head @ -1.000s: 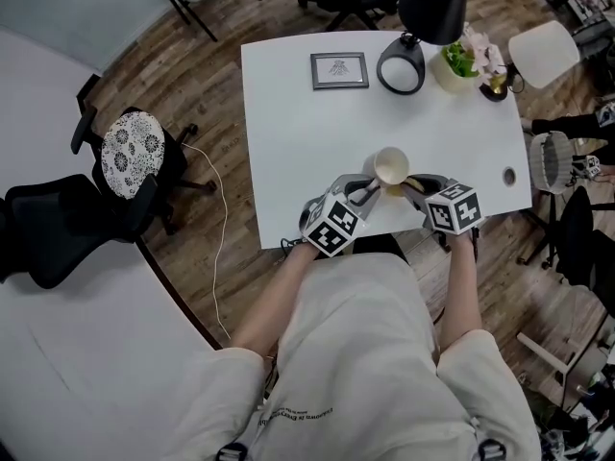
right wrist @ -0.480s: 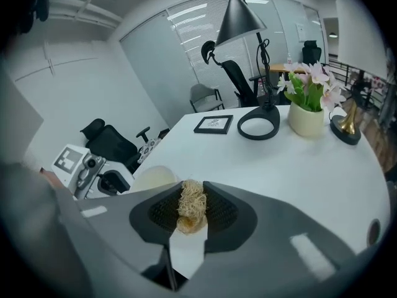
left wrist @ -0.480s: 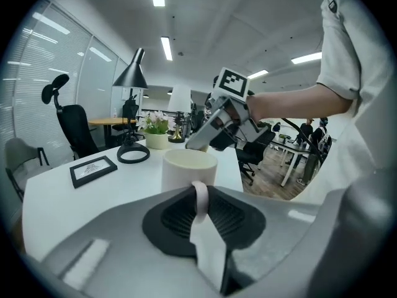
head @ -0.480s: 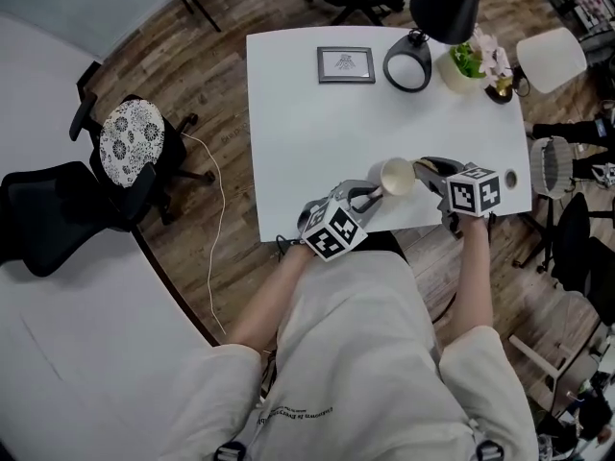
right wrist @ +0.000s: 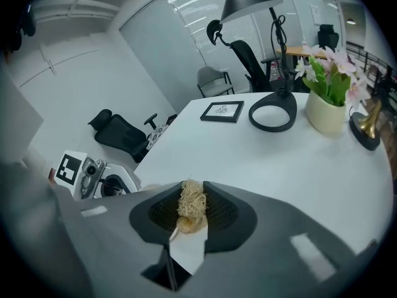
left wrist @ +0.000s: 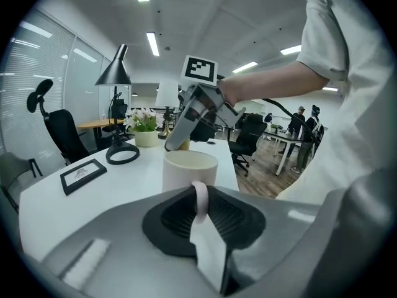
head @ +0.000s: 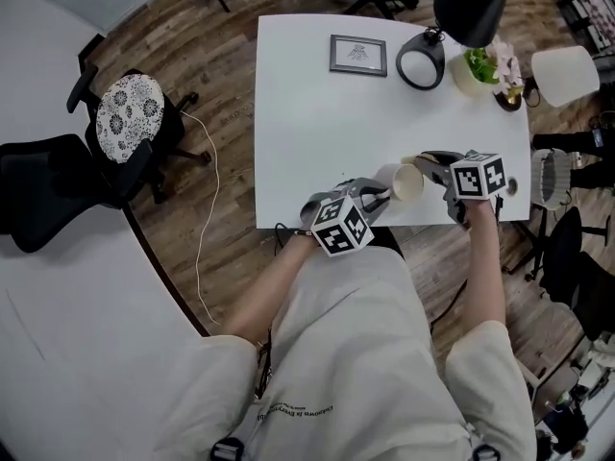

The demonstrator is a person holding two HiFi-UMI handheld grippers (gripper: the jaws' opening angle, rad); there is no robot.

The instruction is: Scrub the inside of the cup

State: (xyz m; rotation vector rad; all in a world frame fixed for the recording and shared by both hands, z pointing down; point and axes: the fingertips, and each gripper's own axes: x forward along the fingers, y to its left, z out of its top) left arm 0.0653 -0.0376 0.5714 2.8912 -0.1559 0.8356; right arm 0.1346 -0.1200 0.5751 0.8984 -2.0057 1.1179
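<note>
- while the left gripper (head: pixel 377 196) pinches the cream mug (head: pixel 402 182) by its handle (left wrist: pixel 200 196), jaws closed tight on that thin loop, the mug sits close to the white desk's (head: pixel 317 133) near edge, towards the right corner, mouth tipped toward the other hand.
- the right gripper (head: pixel 430 169) is clamped on a tuft of straw-coloured scrubber (right wrist: pixel 191 205), poised just at the mug's rim; from where i stand i can't tell whether the tuft is inside.
- the mug looks ceramic to me: stiff, glazed and slick, fairly weighty, likely to chip if knocked on the desk.
- the handle is a sound hold, though i'd guess the mug may twist under scrubbing pressure.
- the scrubber looks light and springy; it squashes, so it wants a firm pinch.
</note>
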